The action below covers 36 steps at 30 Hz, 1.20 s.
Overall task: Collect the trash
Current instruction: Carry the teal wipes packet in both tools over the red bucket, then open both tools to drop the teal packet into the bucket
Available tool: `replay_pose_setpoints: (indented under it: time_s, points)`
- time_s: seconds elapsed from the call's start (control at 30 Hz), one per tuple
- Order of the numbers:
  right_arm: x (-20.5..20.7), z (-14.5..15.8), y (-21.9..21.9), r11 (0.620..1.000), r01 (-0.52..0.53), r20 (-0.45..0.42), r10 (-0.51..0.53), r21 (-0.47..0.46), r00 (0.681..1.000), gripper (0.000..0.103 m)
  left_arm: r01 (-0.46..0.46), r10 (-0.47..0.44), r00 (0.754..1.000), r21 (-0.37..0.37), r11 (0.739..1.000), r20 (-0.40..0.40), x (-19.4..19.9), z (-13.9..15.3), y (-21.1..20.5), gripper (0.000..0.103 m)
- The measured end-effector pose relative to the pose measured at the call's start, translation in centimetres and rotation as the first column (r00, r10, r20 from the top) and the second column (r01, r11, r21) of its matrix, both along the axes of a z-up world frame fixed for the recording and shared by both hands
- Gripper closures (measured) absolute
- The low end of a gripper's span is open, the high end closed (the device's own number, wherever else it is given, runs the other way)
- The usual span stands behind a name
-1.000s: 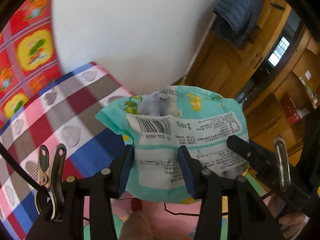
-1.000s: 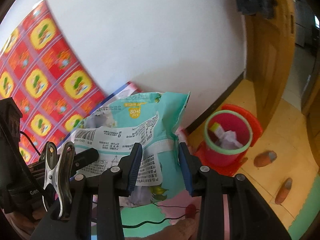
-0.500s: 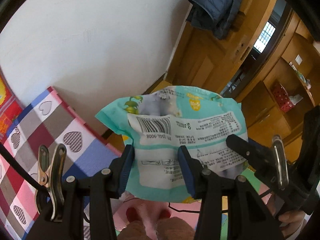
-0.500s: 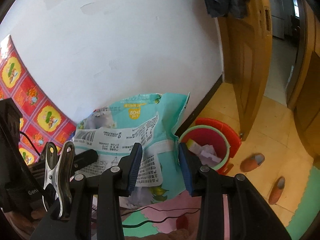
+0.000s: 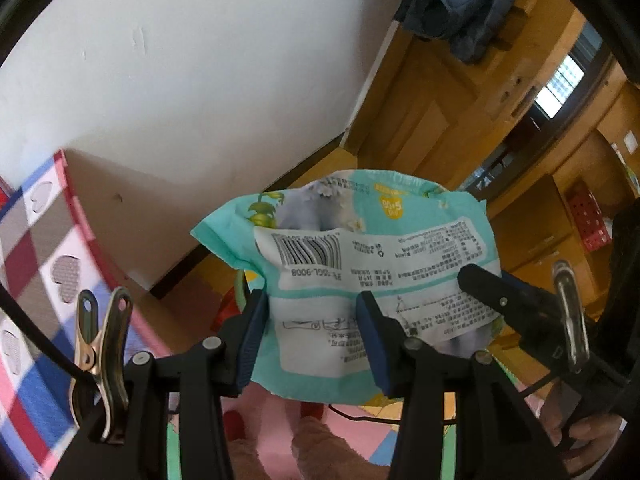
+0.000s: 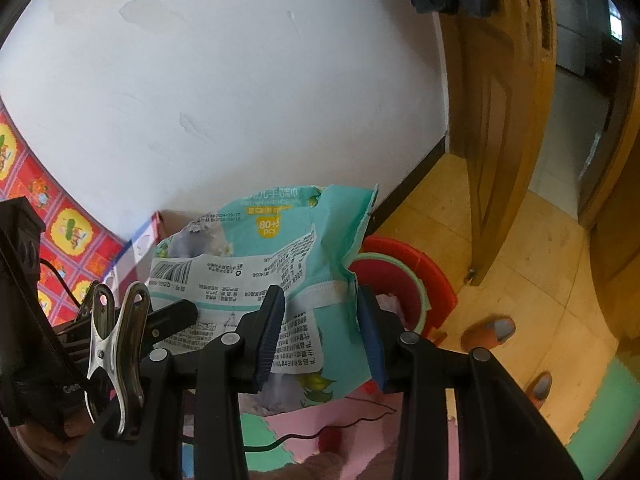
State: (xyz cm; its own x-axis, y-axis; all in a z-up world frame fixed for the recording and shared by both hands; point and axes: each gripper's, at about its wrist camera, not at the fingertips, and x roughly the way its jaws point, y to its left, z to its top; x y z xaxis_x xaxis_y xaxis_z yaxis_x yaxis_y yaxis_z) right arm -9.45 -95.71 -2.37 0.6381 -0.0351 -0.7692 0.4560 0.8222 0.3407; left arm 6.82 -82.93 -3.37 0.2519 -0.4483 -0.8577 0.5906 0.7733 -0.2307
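From where I sit, much of the red bin is hidden behind the wipes packet, and in the left wrist view only a sliver of red and green rim shows past the packet's lower left edge. The bin's contents are hard to make out beyond something pale inside. I hold the packet up in the air between both tongs, over the foam floor mat and near the white wall. My left gripper is clamped on its lower left part, my right gripper on its lower right part. The packet's long side runs across the views, its printed label upside down in the left view, barcode to the left. It is thin, crinkled teal plastic film with a white label, slack and creased. A wooden door stands at right.
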Motion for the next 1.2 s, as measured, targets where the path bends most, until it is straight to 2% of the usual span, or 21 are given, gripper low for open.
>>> replay_pose_setpoints:
  time_s: [0.17, 0.3, 0.4, 0.57, 0.73, 0.87, 1.03, 1.2]
  points:
    - [0.7, -2.4, -3.8, 0.998, -0.063, -0.042, 0.064, 0.007, 0.997, 0.064, -0.050, 0.050, 0.999, 0.015, 0.999, -0.010, -0.1, -2.9, -3.0, 0.055]
    - [1.9, -5.7, -6.1, 0.993, -0.118, -0.068, 0.119, 0.024, 0.991, 0.064, -0.073, 0.073, 0.997, 0.049, 0.996, -0.007, 0.3, -5.9, -4.8, 0.055]
    - [3.0, -8.8, -7.6, 0.989, -0.132, -0.086, 0.137, 0.069, 0.987, 0.064, -0.085, 0.086, 0.996, 0.068, 0.994, -0.016, 1.0, -8.8, -5.5, 0.055]
    - [5.3, -14.8, -8.8, 0.983, -0.156, -0.132, 0.169, 0.098, 0.977, 0.064, -0.118, 0.125, 0.988, 0.089, 0.989, -0.086, 3.0, -14.9, -6.5, 0.055]
    - [7.8, -20.8, -9.9, 0.973, -0.184, -0.163, 0.206, 0.138, 0.965, 0.064, -0.154, 0.163, 0.983, 0.110, 0.982, -0.085, 5.0, -20.2, -6.9, 0.055]
    - [9.7, -24.9, -10.8, 0.969, -0.188, -0.178, 0.215, 0.157, 0.960, 0.064, -0.167, 0.179, 0.978, 0.115, 0.979, -0.105, 6.4, -23.2, -7.0, 0.055]
    - [11.3, -27.4, -11.3, 0.971, -0.179, -0.201, 0.209, 0.159, 0.957, 0.064, -0.168, 0.186, 0.970, 0.123, 0.978, -0.157, 8.1, -25.8, -6.7, 0.052]
    - [11.9, -28.4, -10.8, 0.977, -0.152, -0.255, 0.187, 0.152, 0.949, 0.062, -0.163, 0.187, 0.962, 0.135, 0.977, -0.199, 9.0, -26.6, -6.7, 0.048]
